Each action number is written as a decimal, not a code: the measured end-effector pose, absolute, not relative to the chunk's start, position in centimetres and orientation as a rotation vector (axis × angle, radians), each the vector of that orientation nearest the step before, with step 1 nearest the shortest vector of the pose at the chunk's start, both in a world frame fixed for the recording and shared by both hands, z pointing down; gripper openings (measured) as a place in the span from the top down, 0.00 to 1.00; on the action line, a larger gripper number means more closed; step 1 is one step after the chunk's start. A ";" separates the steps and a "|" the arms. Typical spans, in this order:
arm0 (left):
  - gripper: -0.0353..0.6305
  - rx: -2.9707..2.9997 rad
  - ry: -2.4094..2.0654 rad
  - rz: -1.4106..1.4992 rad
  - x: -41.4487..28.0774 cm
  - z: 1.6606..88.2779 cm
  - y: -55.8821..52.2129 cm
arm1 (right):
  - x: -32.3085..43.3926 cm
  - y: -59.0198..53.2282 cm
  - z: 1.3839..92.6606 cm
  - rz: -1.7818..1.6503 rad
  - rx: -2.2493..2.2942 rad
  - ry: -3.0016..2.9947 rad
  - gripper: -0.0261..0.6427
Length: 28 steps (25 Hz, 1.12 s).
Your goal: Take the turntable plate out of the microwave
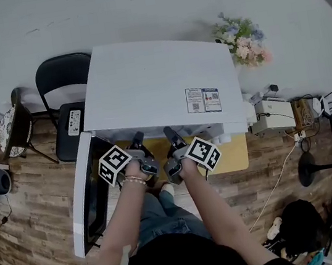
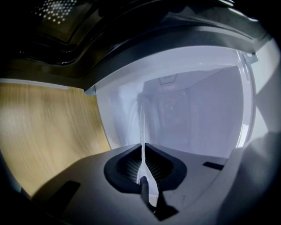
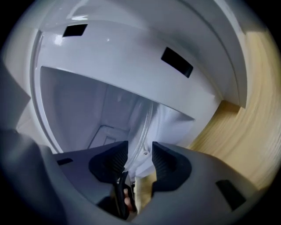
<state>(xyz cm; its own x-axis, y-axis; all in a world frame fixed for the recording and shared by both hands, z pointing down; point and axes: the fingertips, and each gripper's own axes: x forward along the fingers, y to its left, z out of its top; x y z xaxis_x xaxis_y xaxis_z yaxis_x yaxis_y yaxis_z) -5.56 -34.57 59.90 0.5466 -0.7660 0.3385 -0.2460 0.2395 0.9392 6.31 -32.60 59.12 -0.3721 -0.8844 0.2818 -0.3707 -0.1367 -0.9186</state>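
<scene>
Head view: white microwave (image 1: 151, 81) on a light wood bench (image 1: 235, 152), door (image 1: 86, 197) swung open on the left gripper's side. Both arms reach into the opening. Left gripper (image 1: 137, 141) and right gripper (image 1: 171, 135) sit side by side, tips under the front edge of the microwave roof, marker cubes facing up. The turntable plate can't be seen from here because the housing covers it. Beyond the door there is a black chair (image 1: 67, 100), and there are flowers (image 1: 242, 39) past the far corner on the right gripper's side.

Left gripper view: left gripper (image 2: 142, 165) jaws are together, clamped on the rim of the turntable plate (image 2: 142, 127). The clear glass is seen edge-on — a thin pale line running straight ahead from between the pads. White microwave (image 2: 197, 114) cavity is ahead of the jaws. The dark door (image 2: 57, 17) with its perforated screen is above them, and the bench (image 2: 44, 132) is off to the left.

Right gripper view: right gripper (image 3: 136, 160) jaws stand apart. The plate (image 3: 147, 123) rim passes through the gap — a clear curved edge between the ribbed pads, with space on each side and neither pad pressing on it. The microwave (image 3: 88, 114) cavity is ahead and left of the jaws, with its slotted inner wall above them. The bench (image 3: 250, 123) is to the right.
</scene>
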 end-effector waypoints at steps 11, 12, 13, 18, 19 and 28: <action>0.91 1.325 -0.957 -0.425 -5.3 59.8 -34.4 | 5.4 -34.4 59.0 -1.515 -1.283 1.514 0.74; 0.91 1.324 -0.953 -0.422 -5.3 59.8 -34.4 | 5.4 -34.7 59.0 -1.517 -1.275 1.497 0.75; 0.91 1.324 -0.949 -0.419 -5.3 59.8 -34.5 | 5.4 -34.8 59.0 -1.519 -1.266 1.478 0.75; 0.91 1.336 -0.932 -0.410 -5.0 59.6 -34.2 | 5.9 -34.9 59.7 -1.534 -1.261 1.391 0.87; 0.91 1.337 -0.931 -0.413 -5.0 59.6 -34.2 | 5.9 -34.9 59.8 -1.536 -1.266 1.388 0.88; 0.90 1.427 -0.896 -0.404 -4.7 58.9 -34.2 | 6.3 -34.9 59.6 -1.485 -1.186 1.374 0.89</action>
